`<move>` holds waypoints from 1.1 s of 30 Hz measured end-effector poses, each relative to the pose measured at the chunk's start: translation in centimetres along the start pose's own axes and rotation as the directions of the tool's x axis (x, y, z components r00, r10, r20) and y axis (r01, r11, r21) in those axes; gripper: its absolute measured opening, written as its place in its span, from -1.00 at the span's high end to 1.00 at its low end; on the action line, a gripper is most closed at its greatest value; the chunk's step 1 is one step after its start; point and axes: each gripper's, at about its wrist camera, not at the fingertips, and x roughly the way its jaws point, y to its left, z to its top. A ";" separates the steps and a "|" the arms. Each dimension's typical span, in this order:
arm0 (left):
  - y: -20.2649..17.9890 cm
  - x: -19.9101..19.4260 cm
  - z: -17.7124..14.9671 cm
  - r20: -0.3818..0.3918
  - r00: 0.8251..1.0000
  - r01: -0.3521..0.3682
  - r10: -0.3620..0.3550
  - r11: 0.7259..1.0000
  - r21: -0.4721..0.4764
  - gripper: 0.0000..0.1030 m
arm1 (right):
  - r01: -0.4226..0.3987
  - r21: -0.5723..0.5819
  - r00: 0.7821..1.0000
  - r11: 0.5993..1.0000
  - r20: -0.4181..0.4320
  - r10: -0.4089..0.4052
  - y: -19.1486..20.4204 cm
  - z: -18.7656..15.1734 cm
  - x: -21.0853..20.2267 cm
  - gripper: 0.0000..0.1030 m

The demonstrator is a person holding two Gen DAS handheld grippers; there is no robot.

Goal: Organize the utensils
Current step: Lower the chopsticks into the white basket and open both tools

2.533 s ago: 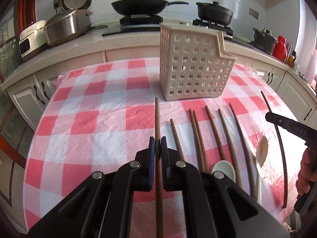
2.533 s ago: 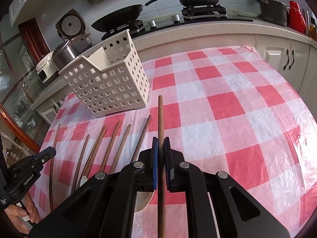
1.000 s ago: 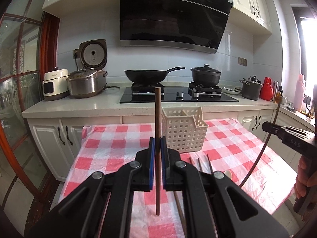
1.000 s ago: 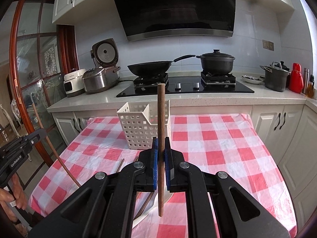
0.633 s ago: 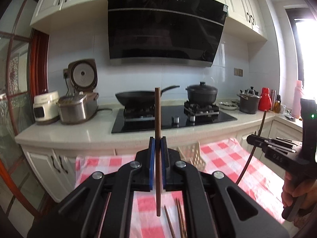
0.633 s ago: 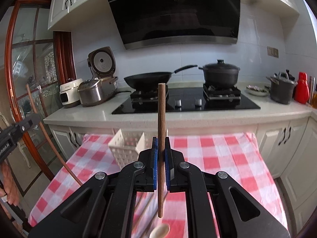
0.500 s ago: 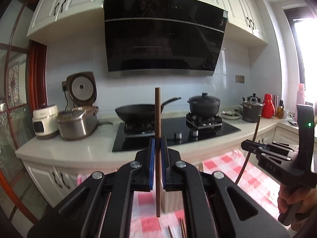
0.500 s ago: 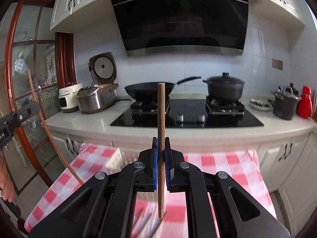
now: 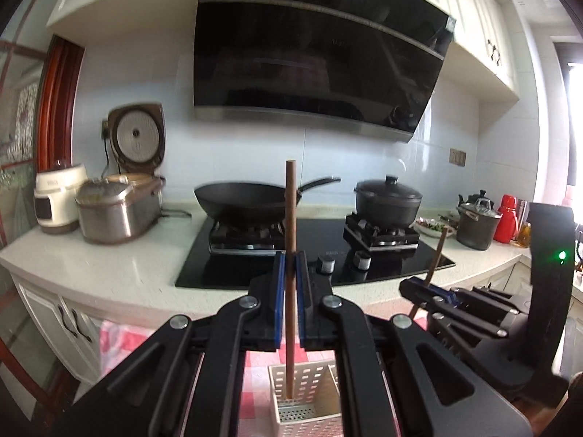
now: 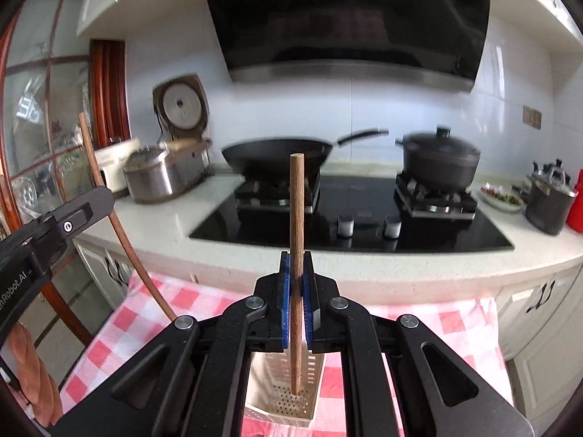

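Carrying one wooden chopstick in each gripper toward the white perforated basket (image 9: 304, 400), which sits on the red-checked tablecloth (image 10: 145, 313) in front of the kitchen counter. Left gripper (image 9: 290, 291) has its blue pads clamped tight on a chopstick (image 9: 290, 218) held upright; its lower tip shows over the basket's open top in the left wrist view, though whether it is inside or just above I cannot tell. Right gripper (image 10: 297, 298) is likewise squeezed onto its own chopstick (image 10: 297, 218), also upright, lower tip lined up over the basket's dotted floor (image 10: 284, 397). Each view catches the other gripper off to the side with its stick angled. The two grippers look close together over the same basket.

Step in hand, as I judge it: the drop-off phase, both sticks staged above the basket and not yet released. The next move likely calls for lowering each stick straight down until the tip is well inside the walls, then opening the jaws, one side at a time so the sticks and grippers don't knock. Keep them vertical so neither snags the rim or tips the light basket.
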 end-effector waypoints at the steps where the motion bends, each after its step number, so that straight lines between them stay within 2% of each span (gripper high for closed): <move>1: 0.1 0.8 -0.5 -0.015 1.000 0.003 -0.003 1.000 -0.007 0.89 | -0.004 0.009 1.000 1.000 -0.024 0.005 -0.1 -0.5 0.9 0.83; 7: 0.4 5.6 -5.0 -0.138 0.990 -0.008 0.003 0.999 -0.032 0.89 | 0.010 0.035 0.988 0.999 -0.154 -0.004 -0.8 -3.8 5.4 0.83; 11: 0.8 7.4 -6.7 -0.186 0.982 -0.025 0.018 0.999 -0.036 0.89 | 0.005 0.009 0.992 1.000 -0.129 -0.004 -0.6 -4.7 5.8 0.82; 16: 1.5 6.8 -7.3 -0.183 0.982 -0.048 0.042 0.998 -0.031 0.84 | 0.006 -0.002 0.993 1.000 -0.120 -0.006 -0.9 -4.5 5.3 0.75; 18: 2.0 6.1 -7.0 -0.175 0.983 -0.063 0.056 0.997 -0.035 0.47 | 0.009 0.002 0.994 1.000 -0.107 -0.009 -1.3 -4.5 4.6 0.39; 19: 2.4 5.6 -7.0 -0.165 0.984 -0.073 0.065 0.996 -0.045 0.38 | 0.010 0.014 0.996 1.000 -0.093 -0.008 -1.5 -4.4 4.1 0.08; 20: 2.7 5.2 -6.8 -0.159 0.985 -0.079 0.069 0.995 -0.056 0.29 | 0.010 0.023 0.997 1.000 -0.079 -0.008 -1.7 -4.4 3.6 0.07; 23: 3.7 3.5 -6.5 -0.145 0.986 -0.094 0.082 0.993 -0.073 0.22 | 0.018 0.020 0.998 1.000 -0.058 -0.017 -2.4 -4.3 1.8 0.07; 26: 4.2 0.5 -6.4 -0.103 0.988 -0.120 0.111 0.990 -0.076 -0.11 | 0.019 0.037 0.999 0.999 -0.029 -0.018 -3.2 -4.7 -0.7 0.07; 27: 4.4 -0.8 -6.5 -0.084 0.989 -0.126 0.120 0.989 -0.078 -0.25 | 0.016 0.049 1.000 0.999 -0.018 -0.015 -3.5 -5.0 -1.8 0.07; 29: 4.8 -3.3 -7.0 -0.058 0.989 -0.137 0.133 0.987 -0.084 -0.40 | 0.015 0.072 1.000 0.997 -0.001 -0.015 -4.2 -6.0 -4.0 0.07; 33: 5.3 -8.1 -9.1 -0.038 0.989 -0.145 0.141 0.983 -0.111 -0.56 | 0.012 0.117 1.000 0.993 0.020 -0.014 -5.3 -9.0 -8.0 0.07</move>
